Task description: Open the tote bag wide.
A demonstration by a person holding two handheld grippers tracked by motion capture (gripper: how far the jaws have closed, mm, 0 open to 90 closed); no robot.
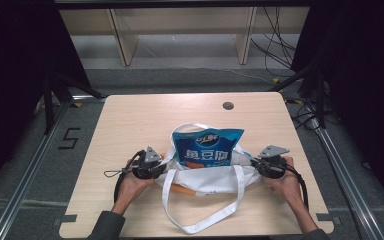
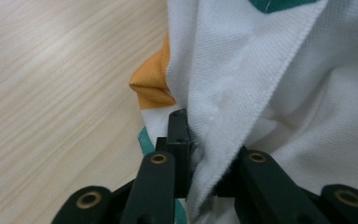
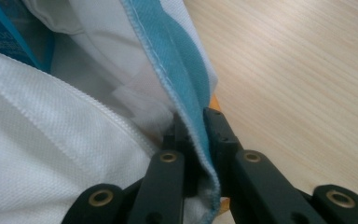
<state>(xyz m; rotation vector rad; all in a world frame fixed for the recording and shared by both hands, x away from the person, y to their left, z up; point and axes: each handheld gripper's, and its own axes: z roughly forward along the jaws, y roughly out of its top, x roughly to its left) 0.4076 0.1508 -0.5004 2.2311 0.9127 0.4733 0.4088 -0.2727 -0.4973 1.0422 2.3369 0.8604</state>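
Tote bag [image 1: 210,177] rim pinched by left hand-held gripper [image 1: 161,167], right hand-held gripper [image 1: 254,162]

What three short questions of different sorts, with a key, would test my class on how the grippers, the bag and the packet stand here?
1. True or false: the left gripper is open.
2. What sticks out of the white tote bag?
3. The right gripper grips: A the bag's edge, B the packet, C the table.

Key: 1 false, it is shut on the bag's fabric; 2 a blue snack packet; 3 A.
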